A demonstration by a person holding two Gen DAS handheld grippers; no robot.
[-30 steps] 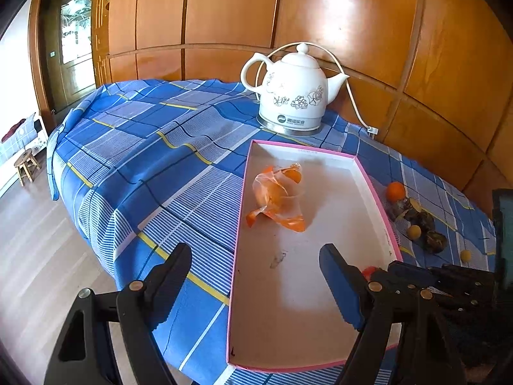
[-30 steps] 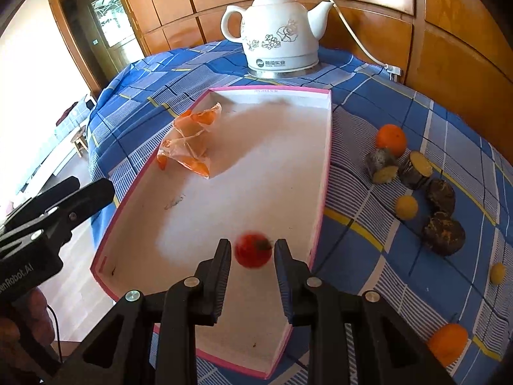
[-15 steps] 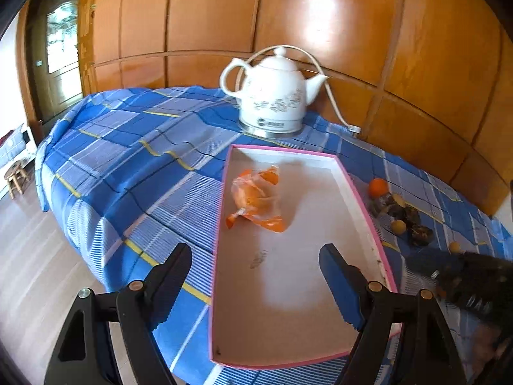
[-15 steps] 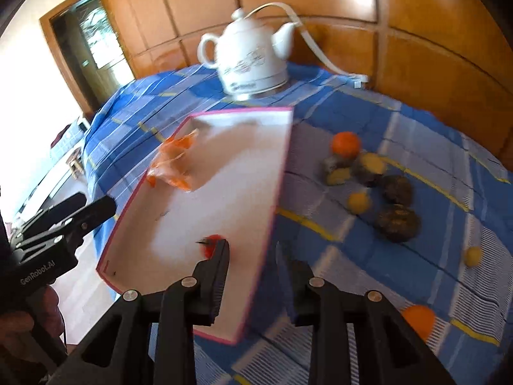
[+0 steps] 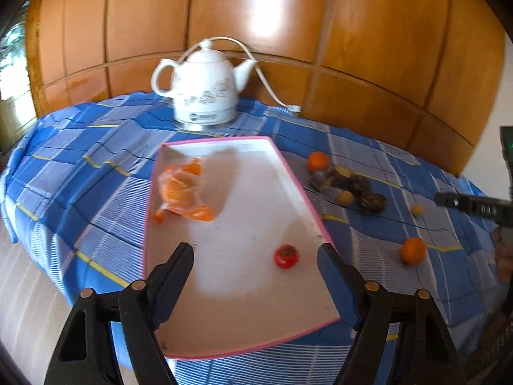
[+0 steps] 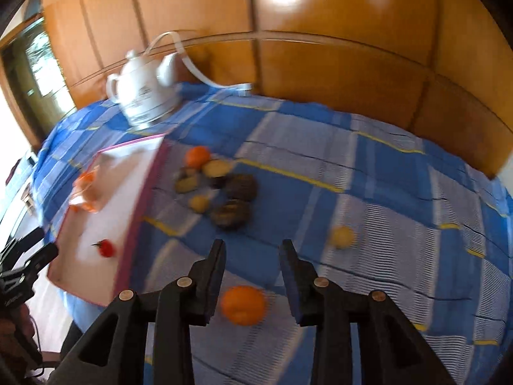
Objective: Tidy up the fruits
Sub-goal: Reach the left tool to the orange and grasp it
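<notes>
Right hand-held gripper (image 6: pixel 251 250) above orange (image 6: pixel 244 304)

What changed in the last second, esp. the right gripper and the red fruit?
The right gripper let go of the small red fruit, now lying in the pink-rimmed tray, and swung right to hang open over an orange on the tablecloth. The left gripper stays open. Kettle, bagged oranges unmoved.
</notes>
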